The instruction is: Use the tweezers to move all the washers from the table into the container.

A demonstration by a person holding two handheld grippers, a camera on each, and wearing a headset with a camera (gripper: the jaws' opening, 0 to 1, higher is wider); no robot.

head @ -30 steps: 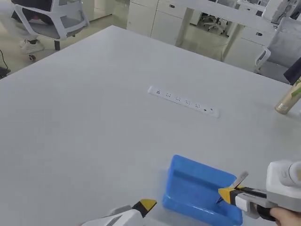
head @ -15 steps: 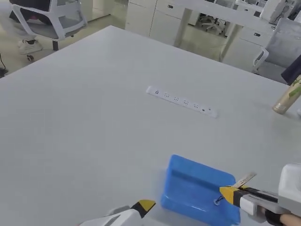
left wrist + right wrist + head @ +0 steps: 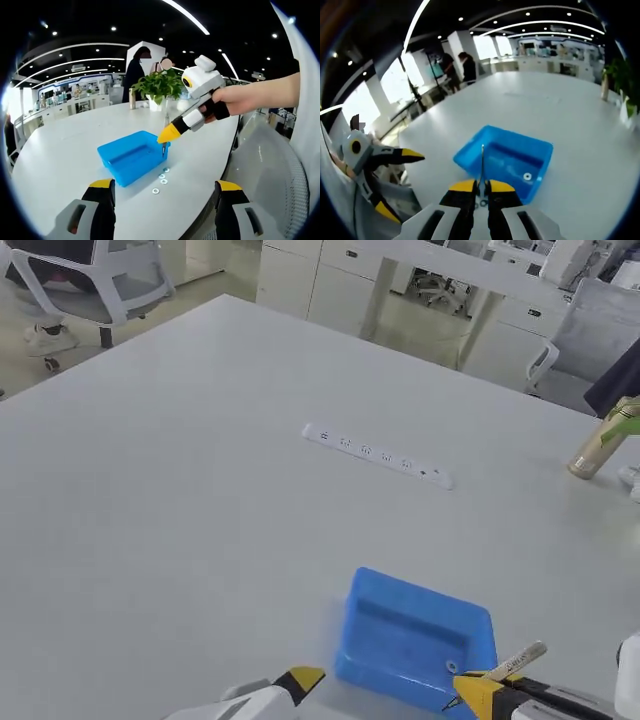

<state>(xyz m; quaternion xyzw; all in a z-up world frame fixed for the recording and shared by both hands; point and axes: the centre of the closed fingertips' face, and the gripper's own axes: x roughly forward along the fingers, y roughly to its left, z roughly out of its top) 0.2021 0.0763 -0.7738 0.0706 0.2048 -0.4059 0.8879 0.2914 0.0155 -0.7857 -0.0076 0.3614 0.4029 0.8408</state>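
Looking down in head view: wide pale-grey bench (image 3: 200,490) with a power strip (image 3: 377,456) lying mid-surface. Blue container (image 3: 400,630) sits near the front edge, one washer (image 3: 450,667) inside. Right gripper (image 3: 472,695) is at the container's near-right corner, tweezers (image 3: 525,657) in its fingers. Left gripper (image 3: 300,680) is low, left of the container. Gold bottle (image 3: 598,445) stands at the far right. White cabinets (image 3: 330,280) and an office chair (image 3: 100,280) are beyond the bench.

Left gripper view: fingers (image 3: 102,200) spread wide, nothing between them. Washers (image 3: 162,177) lie on the bench just beside the container's near corner, with the tweezers' tip near them. A hand (image 3: 240,97) holds the right gripper. Plant (image 3: 160,85) sits at the bench's far end; open-plan office behind, long ceiling lights (image 3: 190,17).

Right gripper view: fingers pressed together on the tweezers, which point forward at the container. One washer lies on the container floor; more washers are on the bench close to the fingertips.
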